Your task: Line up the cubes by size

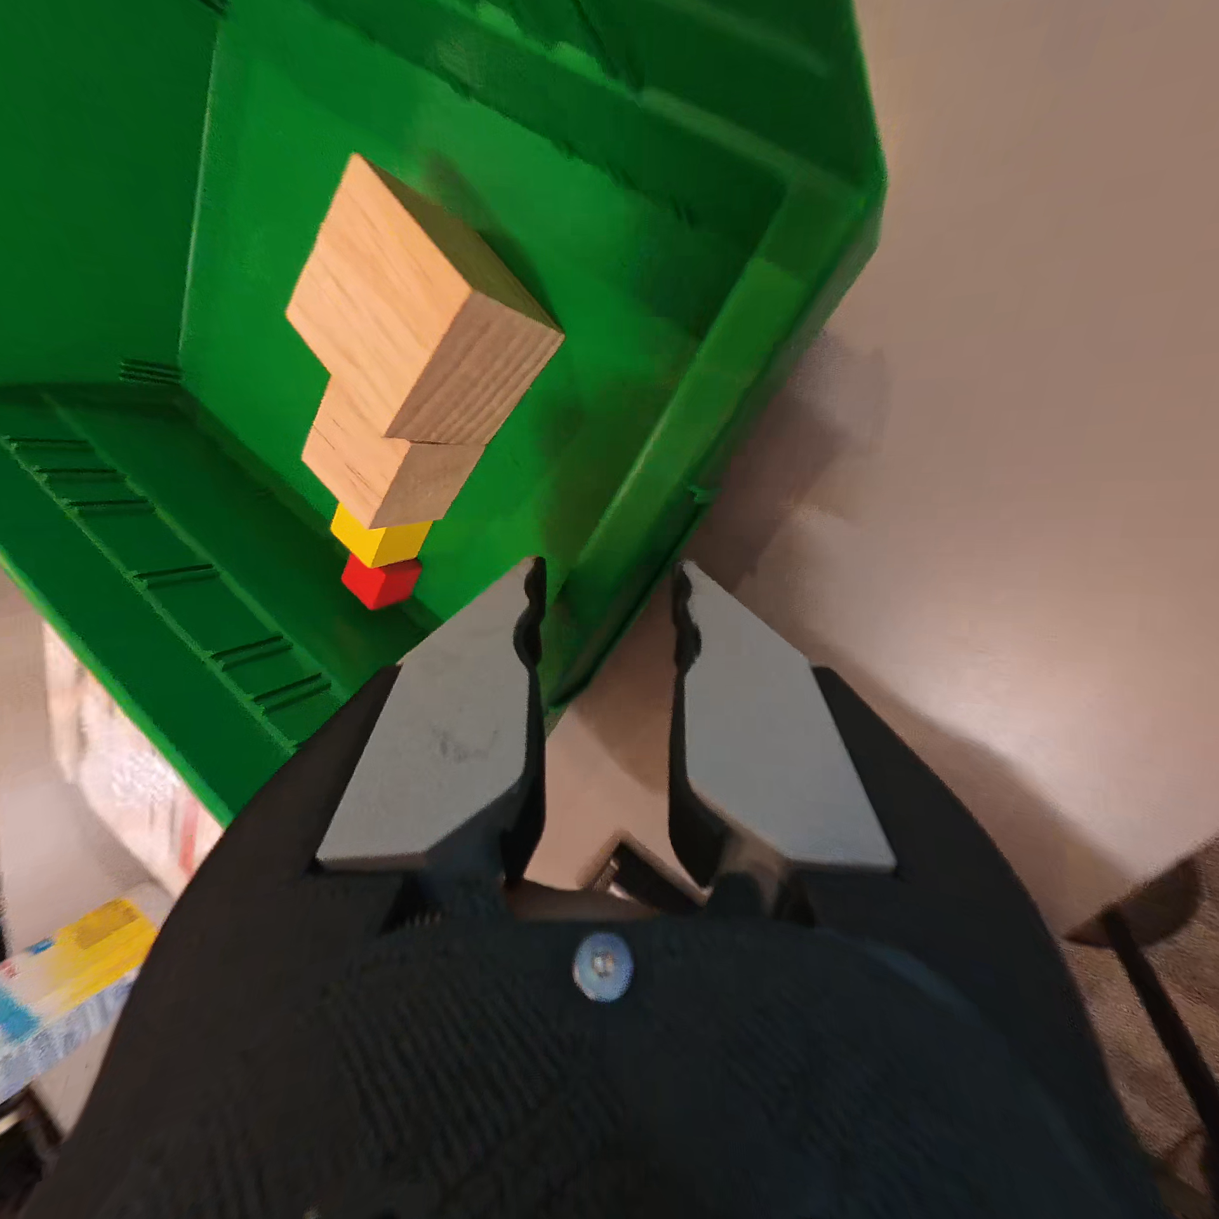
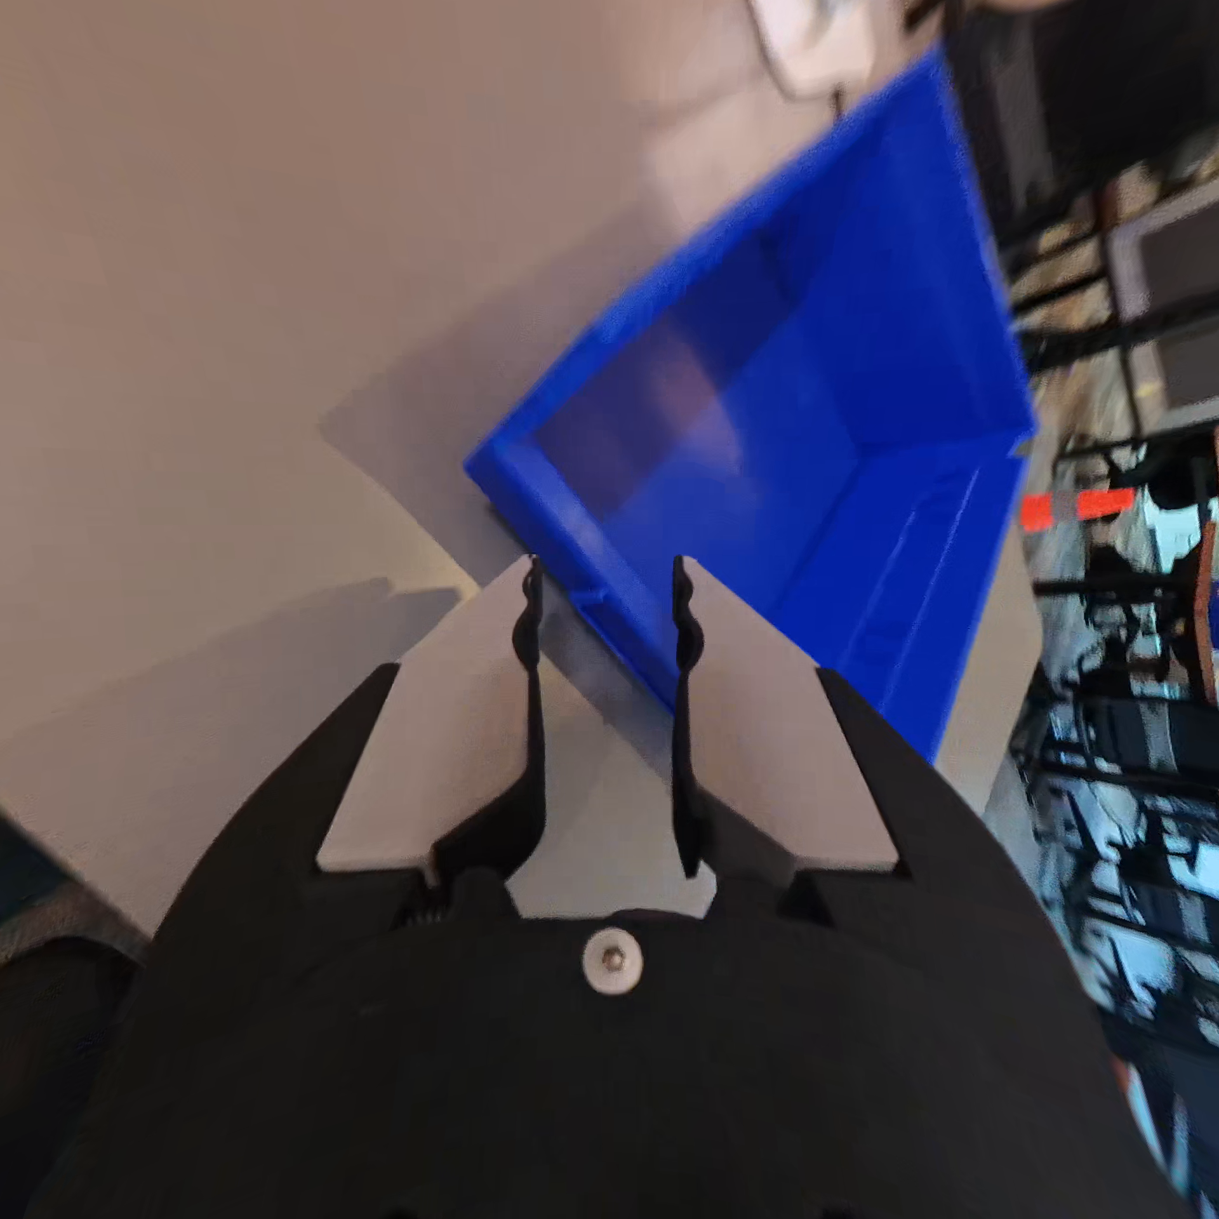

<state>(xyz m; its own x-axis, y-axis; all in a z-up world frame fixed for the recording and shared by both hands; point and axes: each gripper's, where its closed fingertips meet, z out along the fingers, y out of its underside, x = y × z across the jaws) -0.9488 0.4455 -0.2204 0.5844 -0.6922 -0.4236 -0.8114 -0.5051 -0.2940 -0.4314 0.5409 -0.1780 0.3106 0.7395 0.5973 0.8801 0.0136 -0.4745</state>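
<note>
In the left wrist view several cubes stand in a touching row inside a green bin: a large wooden cube, a smaller wooden cube, a yellow cube and a small red cube. My left gripper is open and empty, above the bin's near right wall, to the right of the red cube. My right gripper is open and empty, above the near rim of a blue bin that looks empty. No cubes show in the right wrist view.
Both bins rest on a pale tabletop. A white plastic bag and a yellow and blue box lie left of the green bin. The table edge and a dark leg are at lower right. Cluttered shelving stands beyond the blue bin.
</note>
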